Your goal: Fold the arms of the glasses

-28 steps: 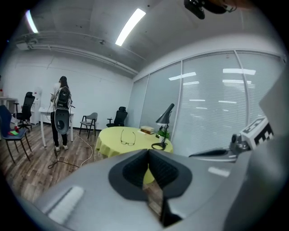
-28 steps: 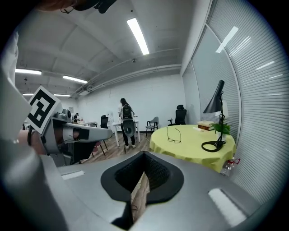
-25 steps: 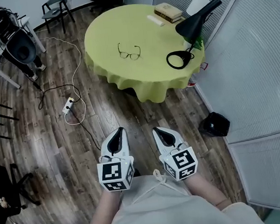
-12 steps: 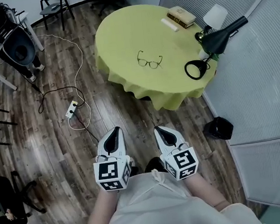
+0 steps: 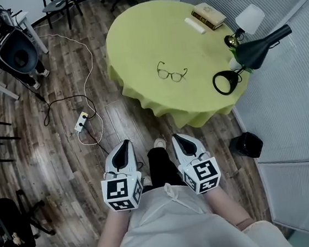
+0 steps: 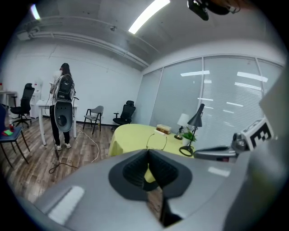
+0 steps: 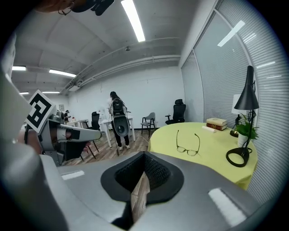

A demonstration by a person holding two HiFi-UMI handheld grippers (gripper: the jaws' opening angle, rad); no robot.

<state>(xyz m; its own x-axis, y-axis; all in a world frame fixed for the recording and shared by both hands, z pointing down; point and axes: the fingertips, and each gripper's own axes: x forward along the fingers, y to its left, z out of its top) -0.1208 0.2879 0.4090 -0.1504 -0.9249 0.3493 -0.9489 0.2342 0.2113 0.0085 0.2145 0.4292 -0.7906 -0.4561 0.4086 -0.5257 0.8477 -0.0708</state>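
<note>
Jaws are held closed and empty on the left gripper (image 5: pixel 124 145) and right gripper (image 5: pixel 177 139). Well ahead, the glasses (image 5: pixel 171 73) are laid unfolded on the round table (image 5: pixel 133 34). Approach is judged the present step; next, jaws must be opened beside one arm.

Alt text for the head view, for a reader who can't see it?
A pair of glasses lies with arms unfolded on a round table draped in yellow-green, near a black desk lamp. Nearer the camera, the left gripper and right gripper are held over wood floor, fingers closed, short of the table.
</note>
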